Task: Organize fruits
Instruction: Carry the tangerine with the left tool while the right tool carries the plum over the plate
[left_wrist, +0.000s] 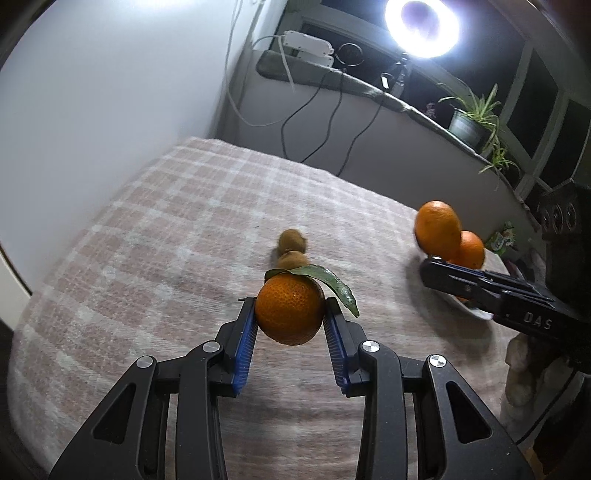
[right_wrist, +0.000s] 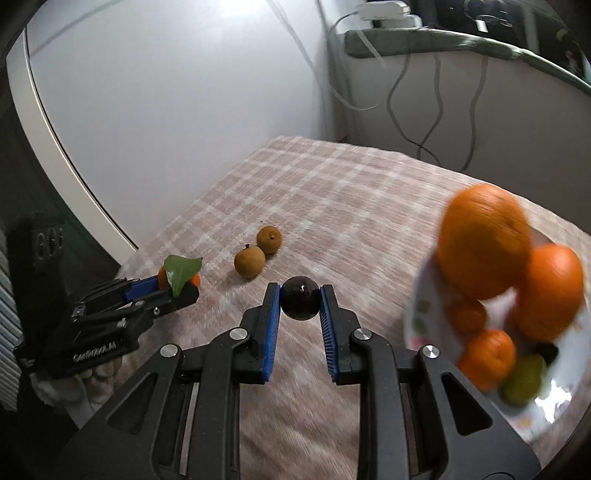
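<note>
The left gripper (left_wrist: 290, 314) is clamped on a small orange with a green leaf (left_wrist: 290, 308); both blue pads (left_wrist: 248, 332) press against its sides, and the leaf drapes over the top toward the right finger. The fruit is held clear above the checked cloth (left_wrist: 147, 229). The right gripper (right_wrist: 300, 299) is closed on a dark round fruit (right_wrist: 300, 302), gripped between the tips of its blue pads, also above the cloth. Beyond both grippers, two small brown fruits (right_wrist: 258, 251) lie on the cloth, touching each other, well apart from the plate. In the right wrist view, the left gripper with its orange appears at the left edge, near the brown fruits. The plate (right_wrist: 417, 314) sits at the right side of the cloth and carries a pile of fruit: a large orange (right_wrist: 484, 240) on top, a second orange (right_wrist: 550, 291) beside it, smaller oranges below, and a yellow-green fruit (right_wrist: 524, 380) at the near rim. The plate contents are blurred. Behind the cloth stands a white wall (left_wrist: 110, 92), with cables (left_wrist: 325, 122) hanging from a sill that holds a ring light (left_wrist: 421, 26) and a potted plant (left_wrist: 472, 118).
</note>
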